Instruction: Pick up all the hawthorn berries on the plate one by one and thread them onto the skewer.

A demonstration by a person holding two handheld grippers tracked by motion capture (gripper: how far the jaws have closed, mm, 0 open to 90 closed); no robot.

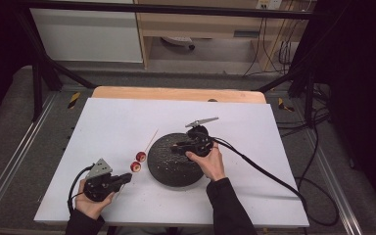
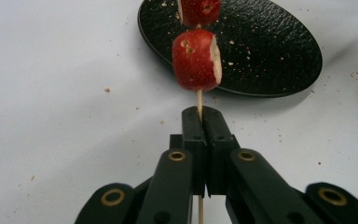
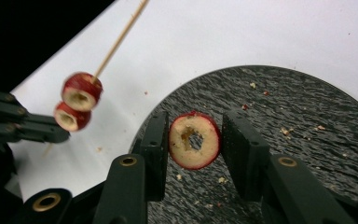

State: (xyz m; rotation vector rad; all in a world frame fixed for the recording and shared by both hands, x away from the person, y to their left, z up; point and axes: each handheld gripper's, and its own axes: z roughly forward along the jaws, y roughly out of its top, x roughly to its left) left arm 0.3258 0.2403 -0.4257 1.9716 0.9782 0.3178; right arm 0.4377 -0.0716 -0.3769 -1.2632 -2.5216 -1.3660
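Between the right tongs (image 3: pixel 195 140), a cored red fruit slice (image 3: pixel 194 140) shows pale flesh.

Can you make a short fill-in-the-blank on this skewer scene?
1. The left hand-held gripper is shut on a wooden ____.
2. The skewer already carries ____ red fruit pieces.
3. The cored fruit piece between the right hand-held gripper jaws lies on a ____ plate.

Missing: skewer; two; black
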